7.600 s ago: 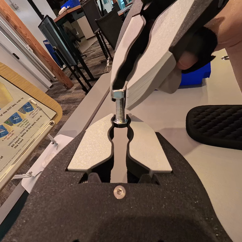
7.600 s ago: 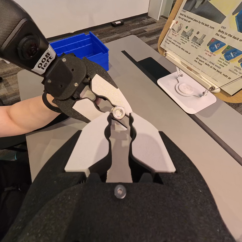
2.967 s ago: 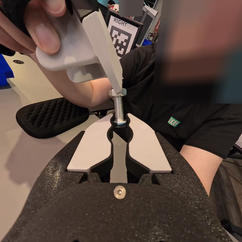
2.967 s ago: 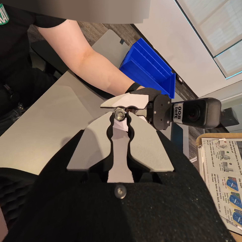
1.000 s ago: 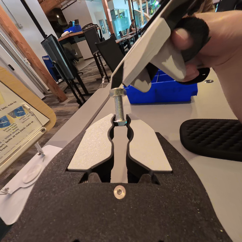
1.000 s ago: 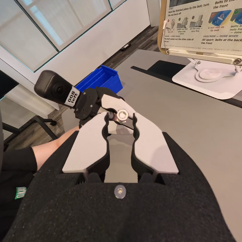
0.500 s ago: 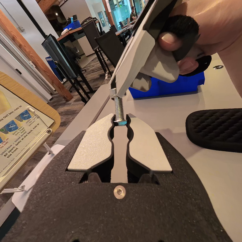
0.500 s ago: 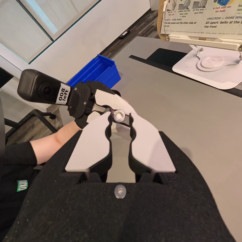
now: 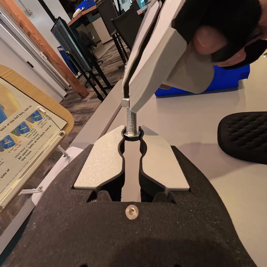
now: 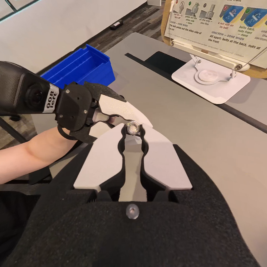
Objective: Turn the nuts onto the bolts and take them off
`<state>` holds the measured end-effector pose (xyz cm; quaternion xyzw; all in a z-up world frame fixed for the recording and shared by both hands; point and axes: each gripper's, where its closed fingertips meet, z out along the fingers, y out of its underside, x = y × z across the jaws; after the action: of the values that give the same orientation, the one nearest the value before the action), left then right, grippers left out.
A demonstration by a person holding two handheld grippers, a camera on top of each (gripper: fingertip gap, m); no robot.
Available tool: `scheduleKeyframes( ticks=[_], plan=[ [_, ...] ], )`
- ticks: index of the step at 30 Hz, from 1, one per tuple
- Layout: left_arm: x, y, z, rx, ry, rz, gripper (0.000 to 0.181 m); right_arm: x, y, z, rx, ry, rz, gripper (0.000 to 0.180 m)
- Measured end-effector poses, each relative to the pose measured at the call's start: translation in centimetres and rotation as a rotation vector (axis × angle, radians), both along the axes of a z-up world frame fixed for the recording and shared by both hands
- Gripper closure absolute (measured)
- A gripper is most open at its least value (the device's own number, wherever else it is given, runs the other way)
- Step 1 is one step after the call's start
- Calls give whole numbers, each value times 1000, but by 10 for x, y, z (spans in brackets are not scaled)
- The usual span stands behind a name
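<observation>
A silver bolt (image 9: 131,119) stands upright above the grey table (image 9: 202,115). My left gripper (image 9: 131,135) is shut on the nut (image 9: 131,134) threaded low on the bolt's shank. My right gripper (image 9: 127,101) comes down from above and is shut on the bolt's hex head (image 9: 125,102). In the right wrist view I look straight down on the bolt head (image 10: 132,127), pinched between my right gripper's (image 10: 132,130) tips. The left gripper's upper finger (image 10: 122,109) reaches in from the left just behind the bolt head. The nut is hidden there.
A blue bin (image 10: 82,67) stands at the table's far side and also shows in the left wrist view (image 9: 225,78). An instruction board (image 10: 216,28) on a white stand (image 10: 209,80) is at the table's edge. A black textured pad (image 9: 244,135) lies on the right. My right fingertips sit around 4 cm from my left ones.
A second ago my right gripper stood open around the bolt head; it has since closed on it and turned. The left gripper has kept its hold on the nut throughout.
</observation>
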<state>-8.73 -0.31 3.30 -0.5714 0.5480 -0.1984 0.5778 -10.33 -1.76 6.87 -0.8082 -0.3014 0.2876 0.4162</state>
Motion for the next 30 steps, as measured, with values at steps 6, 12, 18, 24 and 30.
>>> scheduleKeyframes(
  ticks=[6,12,18,24,30],
  plan=[
    [0,1,2,8,-8,19,165,-1,0,2,54,-54,-19,162],
    [1,2,1,22,3,42,165,-1,0,1,71,-87,-30,162],
    [3,1,2,9,-15,35,165,-1,0,2,83,-97,-31,162],
    [3,0,3,21,-12,27,166,0,-3,3,78,-89,-22,162],
    [4,1,-1,41,20,45,166,7,2,8,80,-47,-74,145]
  ],
)
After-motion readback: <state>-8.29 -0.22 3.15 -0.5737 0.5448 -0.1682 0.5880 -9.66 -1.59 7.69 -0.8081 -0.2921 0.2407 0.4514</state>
